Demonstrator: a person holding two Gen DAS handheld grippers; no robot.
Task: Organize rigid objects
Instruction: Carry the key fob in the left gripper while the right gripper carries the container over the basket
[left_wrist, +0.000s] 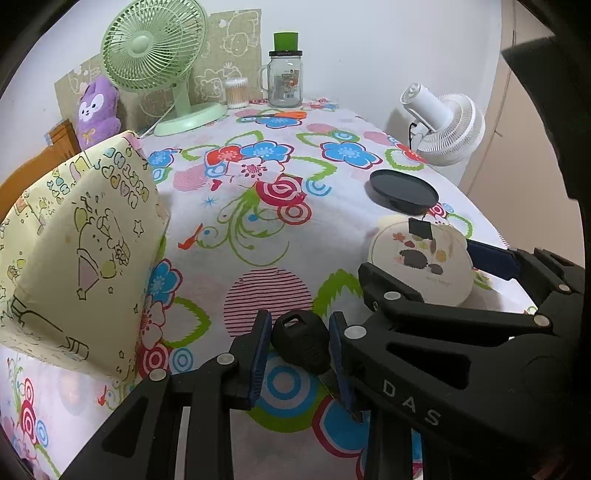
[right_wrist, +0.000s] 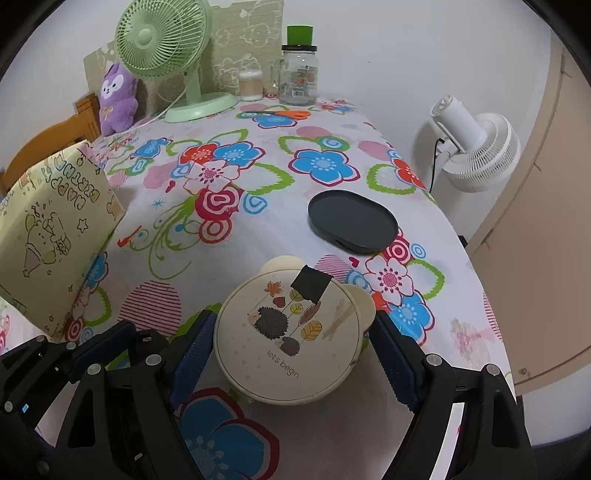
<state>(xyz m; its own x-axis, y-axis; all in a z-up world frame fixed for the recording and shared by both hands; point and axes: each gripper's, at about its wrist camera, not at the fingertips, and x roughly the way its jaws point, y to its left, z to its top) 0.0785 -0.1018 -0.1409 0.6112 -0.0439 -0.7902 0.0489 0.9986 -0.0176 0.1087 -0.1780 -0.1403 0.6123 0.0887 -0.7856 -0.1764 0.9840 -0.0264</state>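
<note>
Left wrist view: left hand-held gripper (left_wrist: 300, 363) clamps a black key (left_wrist: 301, 341); right hand-held gripper (right_wrist: 293, 360) straddles the round tin (right_wrist: 288, 341), jaws apart, near the surface's front edge; sorting looks barely begun.

Both wrist cameras look steeply down across the flowered desk (left_wrist: 258, 206) toward the green fan (left_wrist: 155, 48) at the far wall. The right view sits close over the round tin (right_wrist: 288, 332); the left view sees that tin at its right.
</note>
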